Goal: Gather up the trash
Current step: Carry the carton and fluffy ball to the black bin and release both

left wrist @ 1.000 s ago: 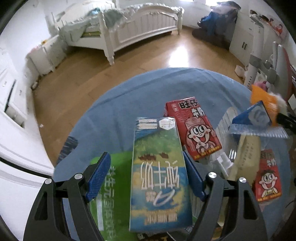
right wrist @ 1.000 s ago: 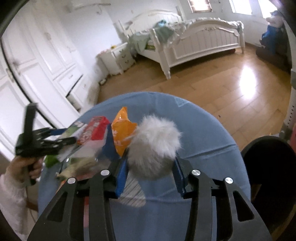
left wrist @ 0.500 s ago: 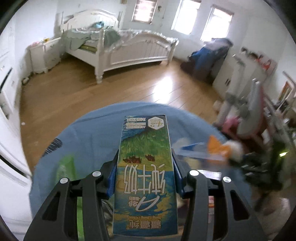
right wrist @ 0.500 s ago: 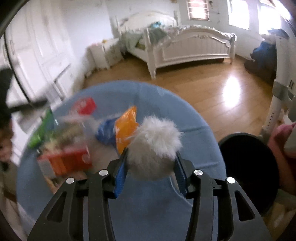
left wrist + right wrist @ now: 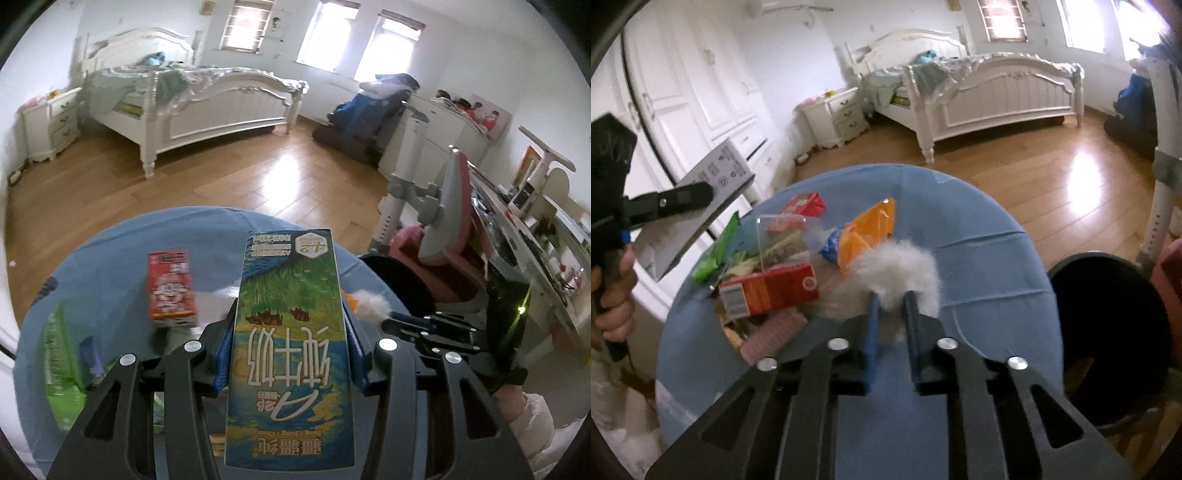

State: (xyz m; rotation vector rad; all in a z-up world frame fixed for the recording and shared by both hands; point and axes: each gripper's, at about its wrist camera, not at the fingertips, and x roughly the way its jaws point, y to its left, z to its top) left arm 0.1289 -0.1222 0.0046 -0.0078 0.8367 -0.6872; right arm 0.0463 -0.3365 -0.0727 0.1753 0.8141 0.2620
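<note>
Milk carton [image 5: 291, 332] — left claw [image 5: 290, 354] clamped

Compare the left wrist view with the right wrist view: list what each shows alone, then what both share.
Left wrist only: the printed face of the milk carton clamped in the left gripper, plus a desk and chair.

Right wrist only: the wardrobe, an orange wrapper and the right gripper shut on a white fluffy ball.

Both: the blue table, black bin, white bed.
</note>
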